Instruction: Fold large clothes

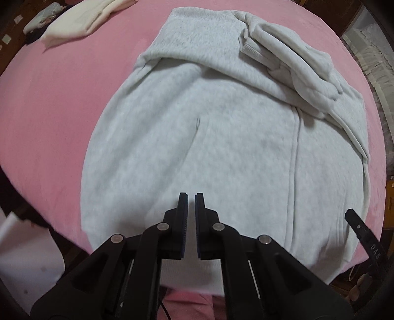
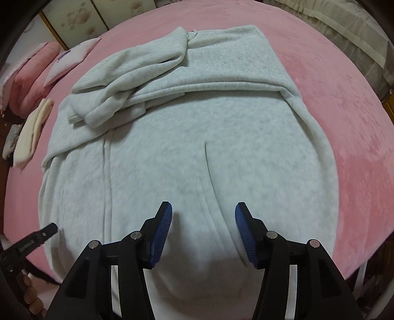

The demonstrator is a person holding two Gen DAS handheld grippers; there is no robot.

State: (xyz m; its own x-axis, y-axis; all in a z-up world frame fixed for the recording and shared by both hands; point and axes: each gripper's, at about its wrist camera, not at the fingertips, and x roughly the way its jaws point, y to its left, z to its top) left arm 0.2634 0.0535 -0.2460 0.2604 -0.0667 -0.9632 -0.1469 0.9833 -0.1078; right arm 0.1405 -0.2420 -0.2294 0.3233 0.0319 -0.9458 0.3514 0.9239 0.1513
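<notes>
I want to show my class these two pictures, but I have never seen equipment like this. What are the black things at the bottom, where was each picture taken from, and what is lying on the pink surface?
There is no robot here. A person holds a pair of black tongs in each hand, and a wide-angle camera on each pair looks forward along its two fingers. One picture comes from the left tongs, the other from the right tongs.

On the pink bed cover lies a large light grey sweatshirt, partly folded, with one sleeve laid across its upper part. A folded cream garment lies farther off, and pink cushions sit at the bed's edge.

Nothing is held. The left tongs are nearly closed with only a slim gap; the right tongs are wide open above the sweatshirt's lower part.
</notes>
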